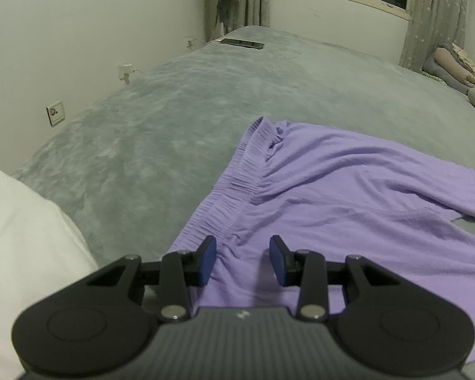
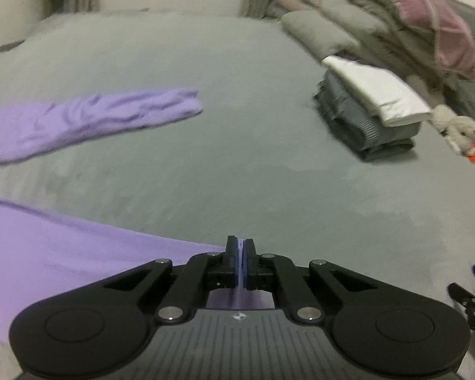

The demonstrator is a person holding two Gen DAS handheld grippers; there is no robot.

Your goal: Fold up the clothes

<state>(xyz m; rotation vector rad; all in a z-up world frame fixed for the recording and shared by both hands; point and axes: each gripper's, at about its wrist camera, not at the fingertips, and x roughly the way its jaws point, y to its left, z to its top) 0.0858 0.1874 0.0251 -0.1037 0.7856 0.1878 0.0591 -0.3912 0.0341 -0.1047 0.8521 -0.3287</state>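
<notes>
Purple trousers lie spread across the grey bed: right gripper fingers pinch a leg hem for folding, while left gripper fingers stand apart over the waistband.

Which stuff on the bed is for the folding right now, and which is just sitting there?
For the folding:
purple pants
left gripper, open over the waistband
right gripper, shut on a pant-leg end
folded clothes stack

Just sitting there:
phone
pillows
stuffed toy
white cloth
</notes>
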